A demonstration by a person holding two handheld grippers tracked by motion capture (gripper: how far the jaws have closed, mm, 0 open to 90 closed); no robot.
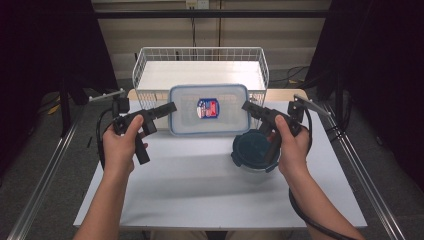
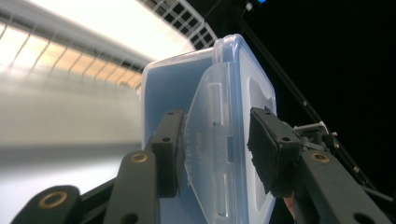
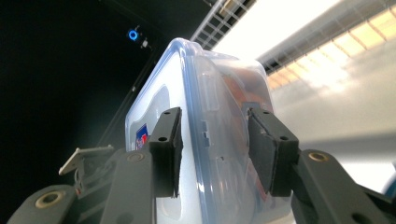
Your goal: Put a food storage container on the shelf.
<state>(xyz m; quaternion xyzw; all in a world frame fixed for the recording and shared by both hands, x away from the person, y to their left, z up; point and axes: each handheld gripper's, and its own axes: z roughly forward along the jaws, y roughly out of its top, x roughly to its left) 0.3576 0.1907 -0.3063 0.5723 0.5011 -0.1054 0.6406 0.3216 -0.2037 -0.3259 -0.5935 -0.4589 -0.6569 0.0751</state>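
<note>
A clear rectangular container (image 1: 210,120) with a blue-rimmed lid and a small red and blue sticker hangs level above the table, just in front of the wire basket. My left gripper (image 1: 171,108) clamps its left end and my right gripper (image 1: 247,107) its right end. In the left gripper view, my left gripper (image 2: 217,149) has one pad under the container (image 2: 170,88) and one on the lid, with the clip flap between them. The right gripper view shows my right gripper (image 3: 215,149) shut the same way on the container (image 3: 154,107).
A white wire basket (image 1: 200,52) stands at the back of the white table (image 1: 200,190). A round container with a dark teal lid (image 1: 252,150) sits on the table under the right hand. Metal rails run along both sides of the table.
</note>
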